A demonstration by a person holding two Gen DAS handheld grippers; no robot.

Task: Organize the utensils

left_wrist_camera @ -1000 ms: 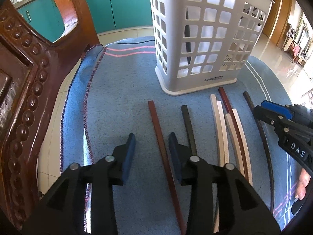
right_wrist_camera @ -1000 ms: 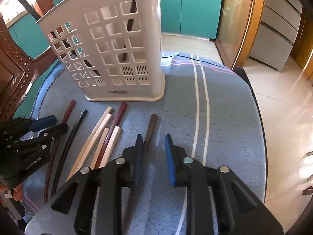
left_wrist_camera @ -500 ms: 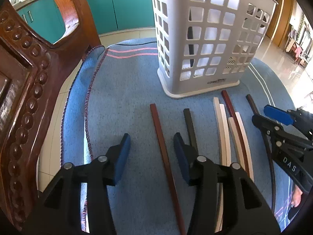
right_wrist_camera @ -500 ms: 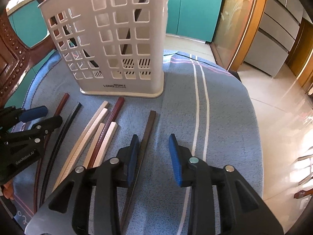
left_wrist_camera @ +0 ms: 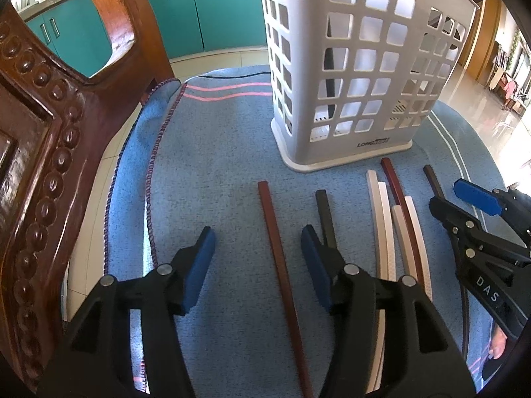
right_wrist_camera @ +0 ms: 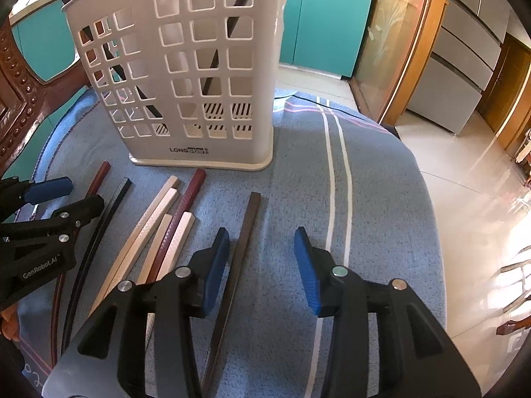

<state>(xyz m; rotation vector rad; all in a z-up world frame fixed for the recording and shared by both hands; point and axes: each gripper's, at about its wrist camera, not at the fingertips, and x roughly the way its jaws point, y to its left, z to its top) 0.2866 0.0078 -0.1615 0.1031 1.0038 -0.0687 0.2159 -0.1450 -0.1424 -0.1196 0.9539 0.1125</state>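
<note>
Left claw (left_wrist_camera: 257,262) stands wide apart in its own view, gripping nothing, its blue pads (left_wrist_camera: 199,265) to either side of a reddish-brown chopstick (left_wrist_camera: 282,272) that lies lengthwise on the blue cloth (left_wrist_camera: 212,152) covering the worktop. Just right of it lie a black chopstick (left_wrist_camera: 325,215), then a bunch of white chopsticks (left_wrist_camera: 381,219) with a dark red one (left_wrist_camera: 395,185) among them, all pointing toward the white slotted basket (left_wrist_camera: 348,66) standing upright beyond their tips. At the right edge the right claw (left_wrist_camera: 464,202) reaches in over a dark brown chopstick (left_wrist_camera: 433,180). A carved wooden chair (left_wrist_camera: 49,132) fills the left side. From the right wrist, the right claw (right_wrist_camera: 262,258) is likewise spread wide and empty, the dark brown chopstick (right_wrist_camera: 242,242) lying just inside its left pad (right_wrist_camera: 215,265). White chopsticks (right_wrist_camera: 156,219) and the others lie to the left, the basket (right_wrist_camera: 186,83) holds dark sticks leaning inside, and the left claw (right_wrist_camera: 69,195) shows at the left edge.
</note>
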